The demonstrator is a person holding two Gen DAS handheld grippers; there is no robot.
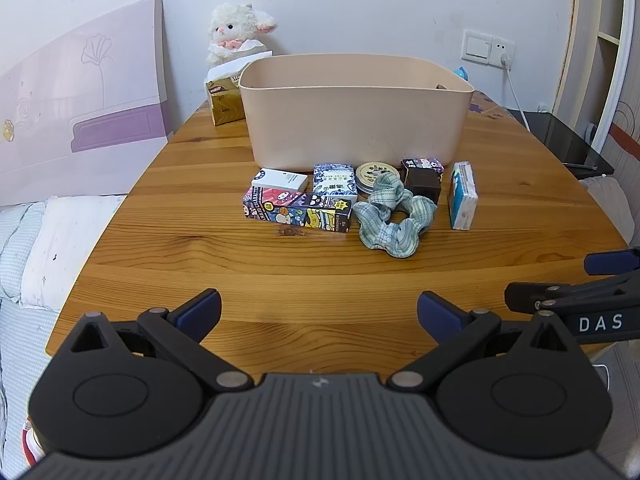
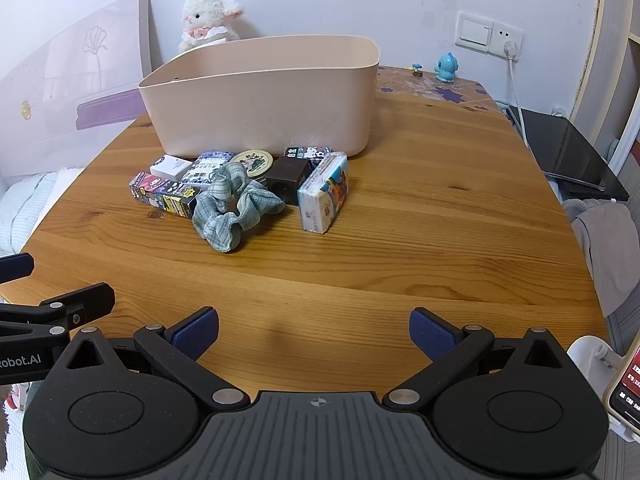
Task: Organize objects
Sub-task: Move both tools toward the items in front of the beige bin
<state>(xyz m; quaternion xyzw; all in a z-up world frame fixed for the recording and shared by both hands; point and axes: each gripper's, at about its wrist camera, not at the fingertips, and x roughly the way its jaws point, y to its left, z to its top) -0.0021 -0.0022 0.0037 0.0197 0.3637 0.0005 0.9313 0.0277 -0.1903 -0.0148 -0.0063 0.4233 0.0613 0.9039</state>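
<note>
A beige bin [image 1: 356, 120] [image 2: 260, 108] stands at the back of the wooden table [image 1: 280, 272]. In front of it lies a cluster: a long cartoon box [image 1: 297, 210], a white box [image 1: 279, 179], a blue-and-white patterned box [image 1: 335, 181], a round tin [image 1: 374, 175], a dark brown box [image 1: 422, 183], a tissue pack [image 1: 463, 196] [image 2: 325, 192] and a green striped scrunchie [image 1: 394, 216] [image 2: 232, 208]. My left gripper [image 1: 319, 314] is open and empty over the near table edge. My right gripper [image 2: 314, 332] is open and empty, to the right of the left one.
A plush lamb [image 1: 236, 32] and a gold tissue box [image 1: 224, 100] sit behind the bin at the left. A blue figurine [image 2: 446, 67] stands at the back right. A bed [image 1: 36, 240] lies left of the table, a black surface [image 2: 568, 152] right. A phone [image 2: 626, 384] stands at near right.
</note>
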